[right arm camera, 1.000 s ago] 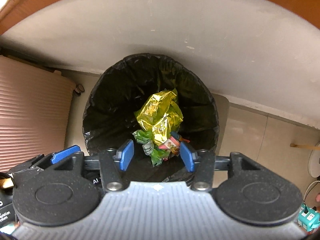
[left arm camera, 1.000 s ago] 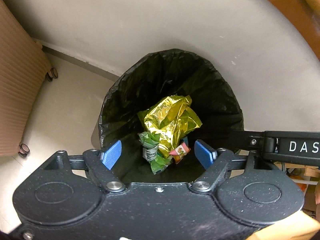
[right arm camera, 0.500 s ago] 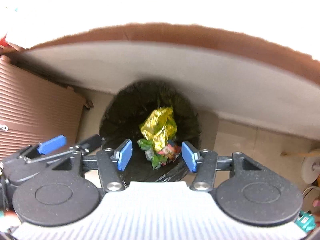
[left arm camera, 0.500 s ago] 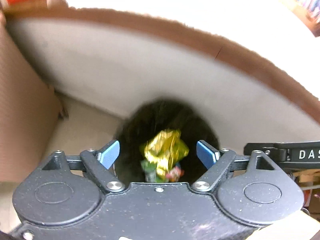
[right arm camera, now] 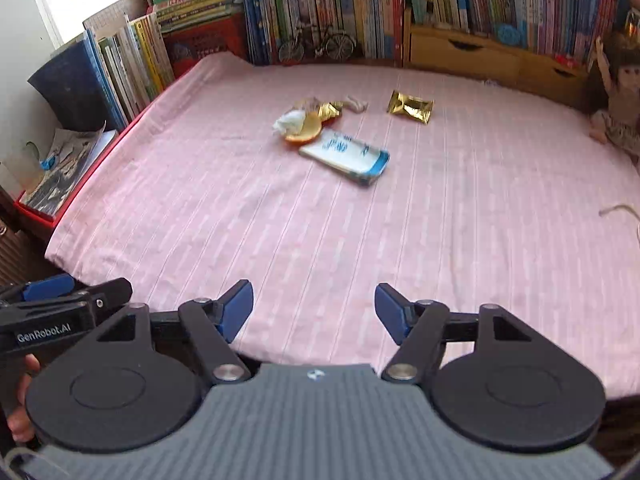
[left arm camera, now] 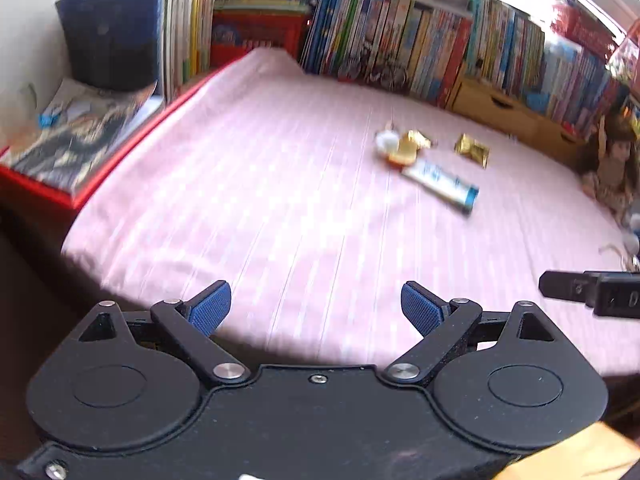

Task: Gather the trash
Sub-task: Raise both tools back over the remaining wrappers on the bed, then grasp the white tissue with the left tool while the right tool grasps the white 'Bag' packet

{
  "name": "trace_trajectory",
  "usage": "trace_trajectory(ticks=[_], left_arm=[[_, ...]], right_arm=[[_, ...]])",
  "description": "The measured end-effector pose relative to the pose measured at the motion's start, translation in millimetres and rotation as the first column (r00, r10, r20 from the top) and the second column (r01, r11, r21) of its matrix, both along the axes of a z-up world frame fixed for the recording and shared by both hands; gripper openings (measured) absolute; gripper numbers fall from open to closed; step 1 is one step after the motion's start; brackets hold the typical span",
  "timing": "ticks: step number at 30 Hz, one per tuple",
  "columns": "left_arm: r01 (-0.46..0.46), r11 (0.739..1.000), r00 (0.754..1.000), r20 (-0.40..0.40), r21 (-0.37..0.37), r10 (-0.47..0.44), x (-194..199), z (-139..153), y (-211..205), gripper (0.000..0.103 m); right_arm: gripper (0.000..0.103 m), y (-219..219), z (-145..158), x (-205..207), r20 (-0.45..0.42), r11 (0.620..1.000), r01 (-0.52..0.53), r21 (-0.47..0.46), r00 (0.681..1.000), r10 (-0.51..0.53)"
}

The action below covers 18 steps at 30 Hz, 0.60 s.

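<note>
Trash lies on a pink striped cloth [right arm camera: 360,248] [left arm camera: 280,208]: a white and blue packet [right arm camera: 346,155] [left arm camera: 442,185], a gold foil wrapper [right arm camera: 410,106] [left arm camera: 472,149], and a small heap of white tissue, orange peel and gold foil [right arm camera: 306,120] [left arm camera: 400,144]. My left gripper [left arm camera: 316,306] hovers open and empty at the cloth's near edge. My right gripper [right arm camera: 314,310] is open and empty too, well short of the trash. The left gripper's side [right arm camera: 60,304] shows at the left of the right wrist view.
Rows of upright books [right arm camera: 360,4] [left arm camera: 400,32] line the far edge. A wooden drawer box [right arm camera: 480,56] and a doll [right arm camera: 616,96] stand at the back right. Papers on a red tray [left arm camera: 72,140] sit at the left. A model bicycle [right arm camera: 316,46] stands before the books.
Both grippers have swung up from the black-lined bin with its gold and green trash and now face the pink cloth. Both stayed open and empty.
</note>
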<state>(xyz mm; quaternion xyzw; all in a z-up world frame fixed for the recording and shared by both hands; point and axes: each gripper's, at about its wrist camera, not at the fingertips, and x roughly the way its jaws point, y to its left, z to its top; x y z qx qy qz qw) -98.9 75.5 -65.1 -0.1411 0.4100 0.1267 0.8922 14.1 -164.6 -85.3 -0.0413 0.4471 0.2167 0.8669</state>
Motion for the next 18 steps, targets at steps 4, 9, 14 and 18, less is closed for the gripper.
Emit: trace_trajectory(ticks=[4, 9, 14, 18], left_arm=[[-0.024, 0.999, 0.999, 0.031, 0.030, 0.023, 59.6, 24.0, -9.0, 0.092], [-0.042, 0.999, 0.999, -0.010, 0.028, 0.042, 137.0, 16.1, -16.5, 0.092], [-0.042, 0.999, 0.996, -0.072, 0.031, 0.045, 212.1, -10.6, -21.1, 0.085], [-0.025, 1.000, 0.993, -0.111, 0.014, 0.027, 264.9, -32.0, -21.3, 0.071]], right_arm=[[0.084, 1.1, 2.0, 52.8, 0.052, 0.996, -0.082, -0.034, 0.995, 0.083], [0.088, 16.8, -16.3, 108.4, 0.124, 0.968, -0.221, -0.122, 0.964, 0.236], [0.089, 16.6, -43.4, 161.2, 0.069, 0.968, -0.243, -0.064, 0.967, 0.247], [0.089, 19.3, -57.7, 192.0, 0.067, 0.967, -0.247, -0.063, 0.966, 0.251]])
